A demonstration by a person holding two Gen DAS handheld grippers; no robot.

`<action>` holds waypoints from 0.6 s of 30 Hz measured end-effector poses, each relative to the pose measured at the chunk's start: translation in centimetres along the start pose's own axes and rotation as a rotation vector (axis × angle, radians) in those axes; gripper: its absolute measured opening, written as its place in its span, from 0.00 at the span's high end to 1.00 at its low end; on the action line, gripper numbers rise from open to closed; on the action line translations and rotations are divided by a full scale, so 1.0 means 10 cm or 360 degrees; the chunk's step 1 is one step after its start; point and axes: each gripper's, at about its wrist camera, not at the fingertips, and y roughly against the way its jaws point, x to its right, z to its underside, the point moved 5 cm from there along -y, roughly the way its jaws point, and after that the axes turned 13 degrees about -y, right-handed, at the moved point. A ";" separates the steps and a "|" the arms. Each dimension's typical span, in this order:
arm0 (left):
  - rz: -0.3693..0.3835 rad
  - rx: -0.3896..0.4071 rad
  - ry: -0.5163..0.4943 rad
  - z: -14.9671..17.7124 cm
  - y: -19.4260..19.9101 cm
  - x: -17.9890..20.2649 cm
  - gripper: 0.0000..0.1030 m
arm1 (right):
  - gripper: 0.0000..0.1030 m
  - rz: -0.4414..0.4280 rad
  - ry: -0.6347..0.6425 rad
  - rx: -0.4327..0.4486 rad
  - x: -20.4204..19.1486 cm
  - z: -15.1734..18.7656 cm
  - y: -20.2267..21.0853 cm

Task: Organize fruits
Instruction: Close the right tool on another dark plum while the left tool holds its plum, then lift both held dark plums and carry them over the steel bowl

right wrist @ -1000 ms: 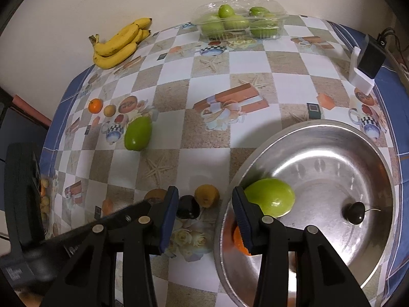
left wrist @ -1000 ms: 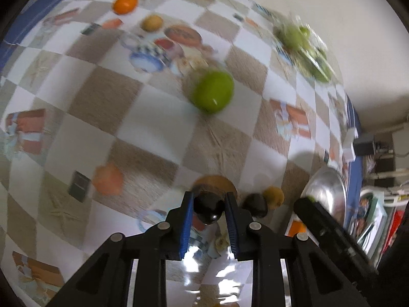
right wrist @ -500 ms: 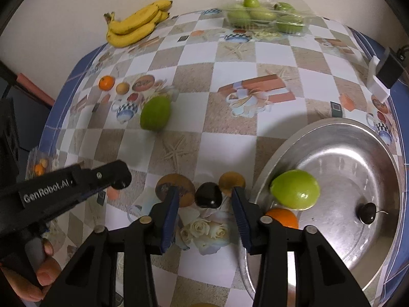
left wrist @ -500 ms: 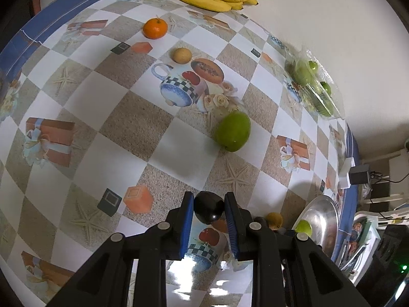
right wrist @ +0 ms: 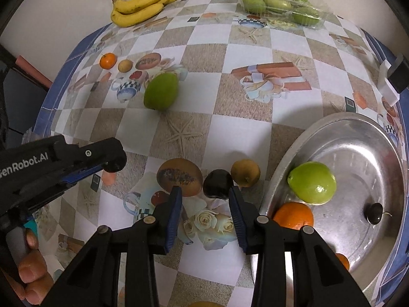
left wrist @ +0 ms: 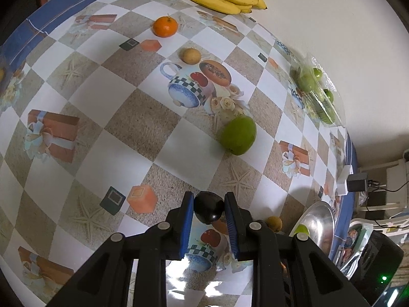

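My left gripper is shut on a dark plum and holds it above the checked tablecloth; it shows in the right wrist view at the left. My right gripper is open, its fingertips on either side of a second dark plum lying on the table next to a small brown fruit. A steel bowl at the right holds a green fruit, an orange and a dark cherry. A green mango lies mid-table.
Bananas and a clear box of green fruit lie at the far edge. A small orange and a small brown fruit sit at the left. A charger stands at the right edge.
My left gripper has lifted and drawn back left with the plum in it. My right gripper has moved left and forward, so the second plum now lies between its fingers.
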 end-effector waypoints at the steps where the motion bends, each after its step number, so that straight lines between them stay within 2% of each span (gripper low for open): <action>1: 0.0001 -0.0003 0.0004 0.00 0.00 -0.01 0.74 | 0.62 0.0003 0.0000 -0.0003 0.00 0.00 -0.01; 9: 0.0012 -0.0006 0.0053 -0.01 -0.01 -0.08 0.74 | 0.62 0.0009 0.0016 0.0009 -0.07 0.00 -0.01; 13: 0.0013 0.0002 0.0089 -0.02 0.01 -0.14 0.74 | 0.62 -0.0189 0.0015 0.0021 -0.20 -0.01 0.10; 18: 0.0018 0.0002 0.0108 -0.02 0.01 -0.16 0.74 | 0.62 -0.0113 0.0007 0.0046 -0.15 -0.03 0.09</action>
